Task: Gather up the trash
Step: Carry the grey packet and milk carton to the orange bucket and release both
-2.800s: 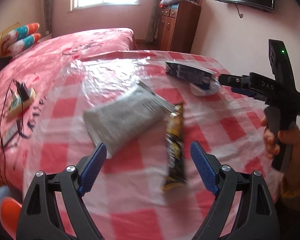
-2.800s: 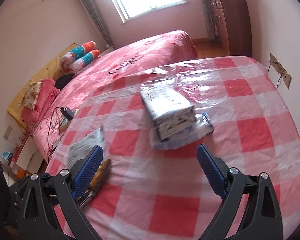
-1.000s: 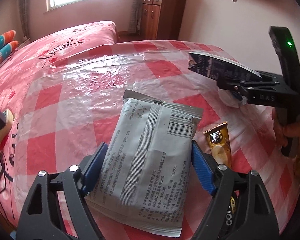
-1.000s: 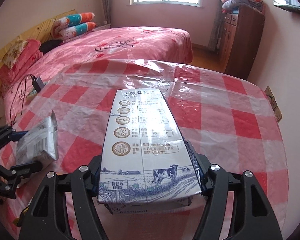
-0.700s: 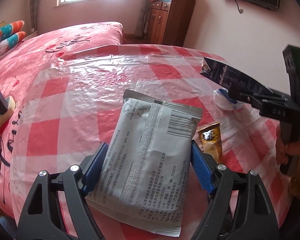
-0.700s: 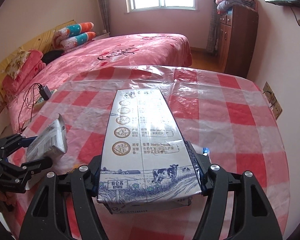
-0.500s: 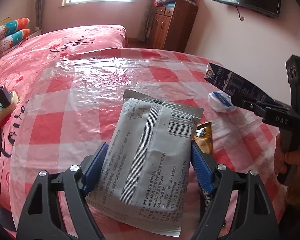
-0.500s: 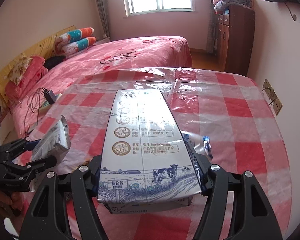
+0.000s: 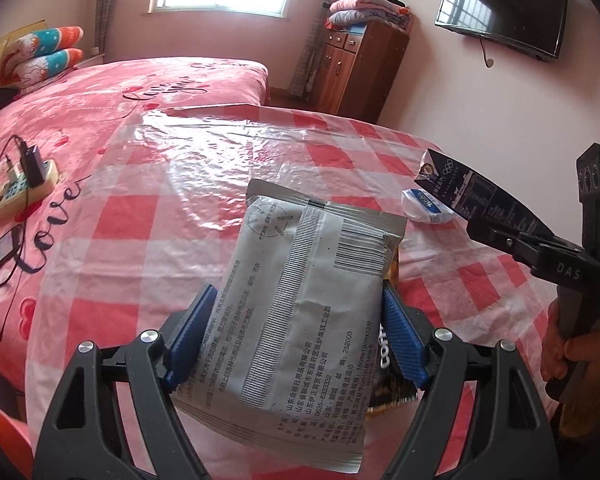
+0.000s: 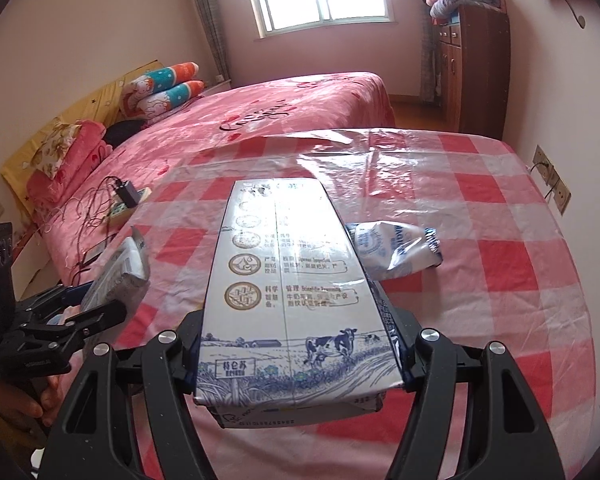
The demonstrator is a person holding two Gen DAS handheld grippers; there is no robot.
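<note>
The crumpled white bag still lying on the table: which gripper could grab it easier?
Probably the right gripper, since the crumpled white bag lies just beyond its milk carton. But both are full; the left gripper holds the grey packet, so one must unload first.

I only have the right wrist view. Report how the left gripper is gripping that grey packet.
Observer: The left gripper has a blue pad pressed on each long edge of the grey packet, whose barcode side faces up.
Operator: Name any trash on the table that I can't see.
Observer: A gold and black coffee sachet lies on the table, mostly hidden under the packet.
Operator: Describe the side face of my carton.
Observer: That face of the milk carton is dark blue with white print.
</note>
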